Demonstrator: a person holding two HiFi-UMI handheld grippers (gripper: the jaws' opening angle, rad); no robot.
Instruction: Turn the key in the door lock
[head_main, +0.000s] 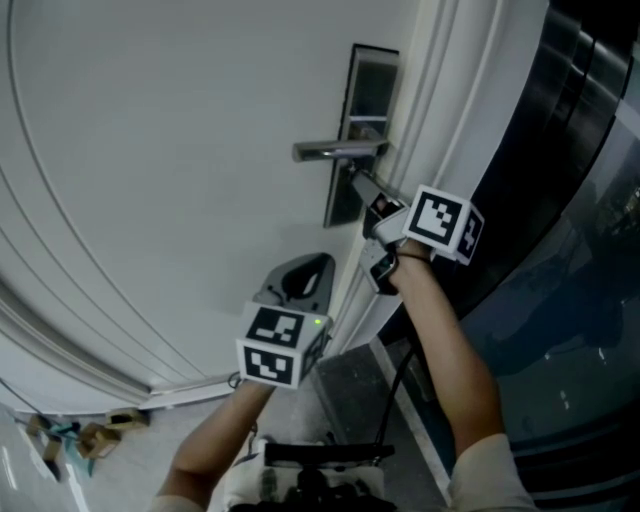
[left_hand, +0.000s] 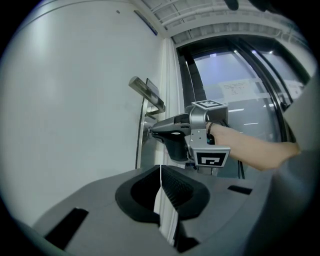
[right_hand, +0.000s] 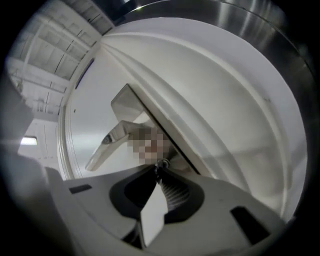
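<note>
A metal lock plate (head_main: 372, 85) with a lever handle (head_main: 335, 151) sits on the white door (head_main: 150, 150). My right gripper (head_main: 357, 182) points at the plate just below the handle. In the right gripper view its jaws (right_hand: 159, 172) are shut on a small metal key (right_hand: 161, 164) that sticks out of the lock, with the handle (right_hand: 112, 142) above it. The left gripper view shows that gripper (left_hand: 150, 131) from the side, tip against the plate under the handle (left_hand: 147, 94). My left gripper (head_main: 310, 268) hangs lower and back from the door, jaws (left_hand: 160, 170) shut with nothing between them.
The door's white frame (head_main: 430, 120) runs just right of the lock. Beyond it is dark glass (head_main: 570, 200) with a paper notice (left_hand: 240, 90) on it. Small cardboard scraps (head_main: 85, 435) lie on the floor at the lower left.
</note>
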